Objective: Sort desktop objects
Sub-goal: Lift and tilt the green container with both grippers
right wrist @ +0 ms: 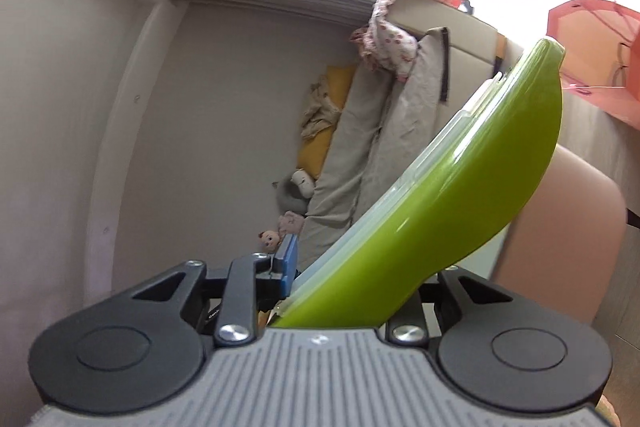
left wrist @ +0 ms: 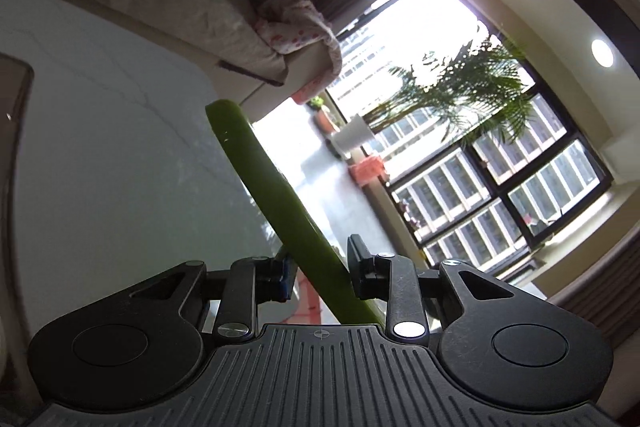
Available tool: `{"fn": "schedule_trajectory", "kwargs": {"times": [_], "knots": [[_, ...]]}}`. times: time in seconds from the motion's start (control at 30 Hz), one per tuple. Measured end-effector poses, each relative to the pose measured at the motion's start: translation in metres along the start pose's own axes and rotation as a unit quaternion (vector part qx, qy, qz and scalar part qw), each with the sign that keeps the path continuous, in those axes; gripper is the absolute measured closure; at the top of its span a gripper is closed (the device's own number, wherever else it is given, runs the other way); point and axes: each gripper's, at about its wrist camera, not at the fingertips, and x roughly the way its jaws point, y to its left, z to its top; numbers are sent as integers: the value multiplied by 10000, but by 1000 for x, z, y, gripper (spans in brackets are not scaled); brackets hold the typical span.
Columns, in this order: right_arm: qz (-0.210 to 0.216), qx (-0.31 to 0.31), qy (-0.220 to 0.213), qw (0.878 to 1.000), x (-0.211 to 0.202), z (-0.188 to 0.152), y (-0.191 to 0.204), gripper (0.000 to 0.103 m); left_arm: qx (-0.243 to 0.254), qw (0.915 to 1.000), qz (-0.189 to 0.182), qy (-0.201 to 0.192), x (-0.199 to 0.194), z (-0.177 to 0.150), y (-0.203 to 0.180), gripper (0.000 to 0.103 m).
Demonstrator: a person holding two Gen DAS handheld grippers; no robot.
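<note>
I see a grey fabric sofa [right wrist: 360,131] against a plain grey wall [right wrist: 224,107]. Daylight floods a black-framed window [left wrist: 500,187] beside a potted palm [left wrist: 460,95].

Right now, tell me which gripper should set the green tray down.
Left, probably. The left gripper pinches the green tray by its edge with the white table right beside it; the right gripper holds it too, but faces only the sofa.

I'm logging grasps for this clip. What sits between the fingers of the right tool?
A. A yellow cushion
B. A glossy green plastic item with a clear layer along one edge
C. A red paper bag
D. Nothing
B: in the right wrist view the glossy green plastic item, with a clear layer on its edge, runs down between the fingers of the right tool.
</note>
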Motion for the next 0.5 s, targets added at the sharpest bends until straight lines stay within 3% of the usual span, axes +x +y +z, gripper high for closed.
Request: {"fn": "schedule_trajectory", "kwargs": {"times": [0.17, 0.33, 0.5], "knots": [[738, -296, 847, 9932, 53, -41, 62, 74, 331, 9951, 454, -819, -120, 24, 15, 68], [1163, -483, 1827, 9751, 127, -102, 97, 74, 290, 9812, 1097, -1560, -223, 29, 54, 63], [1200, -269, 2604, 9576, 191, -162, 96, 72, -10, 9670, 1712, -1888, -276, 28, 98, 62]]}}
